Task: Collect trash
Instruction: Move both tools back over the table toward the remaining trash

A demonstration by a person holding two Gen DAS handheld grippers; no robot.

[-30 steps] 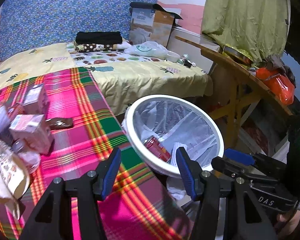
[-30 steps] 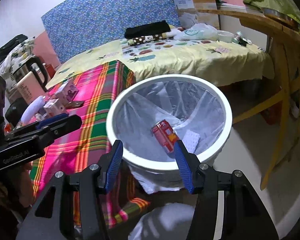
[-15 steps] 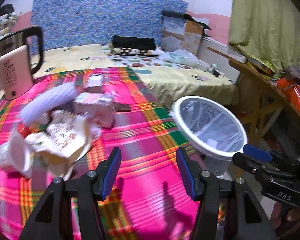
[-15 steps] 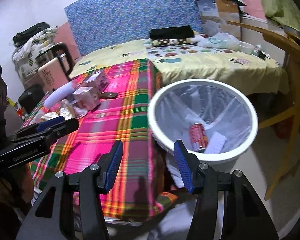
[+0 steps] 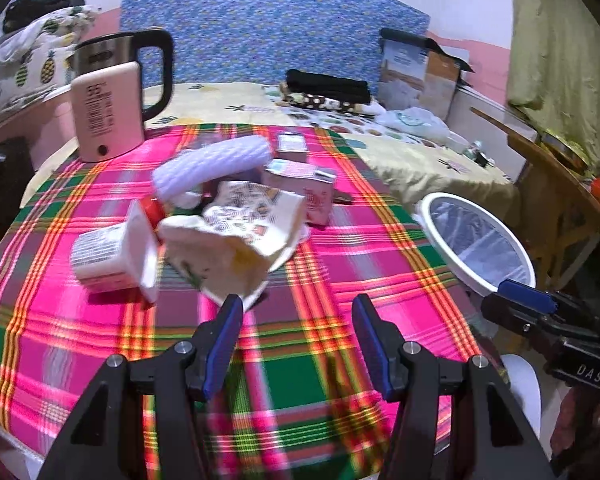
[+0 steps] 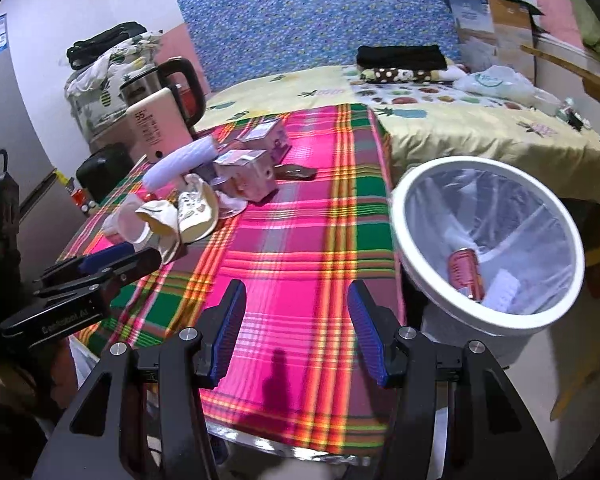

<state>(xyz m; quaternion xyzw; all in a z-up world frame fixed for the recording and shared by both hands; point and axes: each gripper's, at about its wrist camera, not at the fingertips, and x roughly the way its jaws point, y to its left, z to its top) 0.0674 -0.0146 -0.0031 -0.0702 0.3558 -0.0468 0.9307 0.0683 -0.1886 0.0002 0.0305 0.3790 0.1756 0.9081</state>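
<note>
Left gripper (image 5: 296,316) wide open, nothing between the blue pads, hovering over the plaid tablecloth (image 5: 324,360). Trash pile sits just ahead of its left finger: crumpled paper bag (image 5: 228,248) nearest, white cup (image 5: 108,256) left of it, pink carton (image 5: 304,188) and white roll (image 5: 212,164) further ahead. Pink kettle (image 5: 108,108) far ahead-left. Right gripper (image 6: 296,312) also wide open, empty, over the near edge of the cloth. White bin (image 6: 488,248) just right of its right finger, off the table edge, red can (image 6: 466,272) lying inside the liner.
</note>
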